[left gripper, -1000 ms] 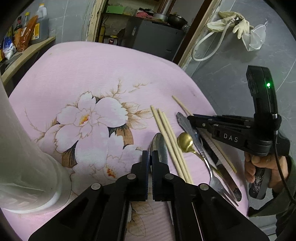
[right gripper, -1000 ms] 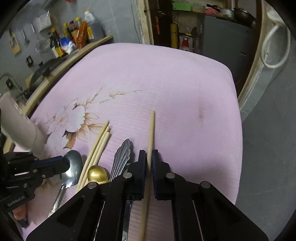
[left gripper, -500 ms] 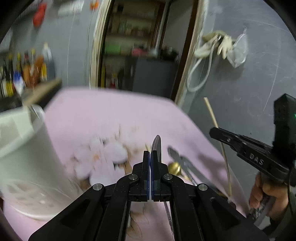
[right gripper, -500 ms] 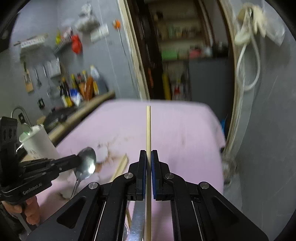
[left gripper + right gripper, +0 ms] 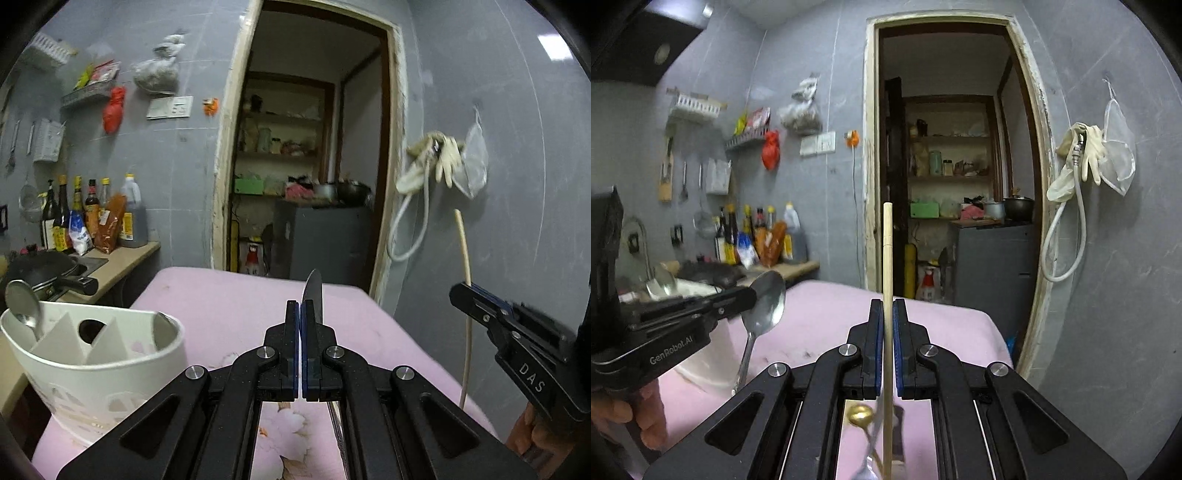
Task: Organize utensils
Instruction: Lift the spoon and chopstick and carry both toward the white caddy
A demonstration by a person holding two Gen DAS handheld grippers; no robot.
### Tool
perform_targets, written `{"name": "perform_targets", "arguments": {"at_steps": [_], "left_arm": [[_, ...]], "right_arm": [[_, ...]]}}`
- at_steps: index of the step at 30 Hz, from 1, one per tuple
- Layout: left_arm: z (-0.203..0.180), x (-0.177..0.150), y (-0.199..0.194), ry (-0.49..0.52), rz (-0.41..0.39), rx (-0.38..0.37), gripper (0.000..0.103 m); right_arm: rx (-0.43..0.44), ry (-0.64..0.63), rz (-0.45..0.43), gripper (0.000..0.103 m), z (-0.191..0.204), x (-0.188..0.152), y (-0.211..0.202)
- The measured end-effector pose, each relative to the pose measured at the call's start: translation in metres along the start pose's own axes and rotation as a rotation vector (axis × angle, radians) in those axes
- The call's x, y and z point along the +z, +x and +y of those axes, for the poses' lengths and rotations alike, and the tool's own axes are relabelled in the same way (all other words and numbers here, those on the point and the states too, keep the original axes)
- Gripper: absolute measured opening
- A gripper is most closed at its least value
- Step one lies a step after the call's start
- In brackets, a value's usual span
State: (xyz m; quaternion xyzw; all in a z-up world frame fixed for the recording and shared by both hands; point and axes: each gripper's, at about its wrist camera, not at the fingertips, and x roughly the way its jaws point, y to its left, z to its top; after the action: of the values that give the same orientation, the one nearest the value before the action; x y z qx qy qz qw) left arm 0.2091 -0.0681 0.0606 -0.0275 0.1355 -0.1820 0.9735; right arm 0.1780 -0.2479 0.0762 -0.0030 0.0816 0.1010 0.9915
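My left gripper (image 5: 299, 314) is shut on a silver spoon (image 5: 313, 291), seen edge-on, lifted above the pink floral table (image 5: 229, 295). From the right wrist view the same spoon (image 5: 768, 306) hangs bowl up from the left gripper (image 5: 753, 295). My right gripper (image 5: 888, 314) is shut on a wooden chopstick (image 5: 887, 258), held upright; it also shows in the left wrist view (image 5: 466, 295), where the right gripper (image 5: 465, 291) is at the right. A white utensil holder (image 5: 96, 354) with dividers stands at the left and holds another silver spoon (image 5: 22, 306).
A gold spoon (image 5: 862, 415) and other cutlery lie on the table below my right gripper. A counter with bottles (image 5: 92, 221) and a black pan (image 5: 48, 273) is at the left. A doorway (image 5: 306, 166) and a grey wall lie beyond the table.
Both grippers have risen from the table and tilted up, the left carrying the silver spoon and the right the chopstick. The holder has come into view at the left.
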Motion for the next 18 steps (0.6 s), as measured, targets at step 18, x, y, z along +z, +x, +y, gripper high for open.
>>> {"name": "perform_targets", "arguments": {"at_steps": [18], "left_arm": [[0.109, 0.087, -0.1, -0.099, -0.236, 0.237, 0.0]], "right_arm": [[0.27, 0.101, -0.205, 0.003, 0.069, 0.076, 0.021]]}}
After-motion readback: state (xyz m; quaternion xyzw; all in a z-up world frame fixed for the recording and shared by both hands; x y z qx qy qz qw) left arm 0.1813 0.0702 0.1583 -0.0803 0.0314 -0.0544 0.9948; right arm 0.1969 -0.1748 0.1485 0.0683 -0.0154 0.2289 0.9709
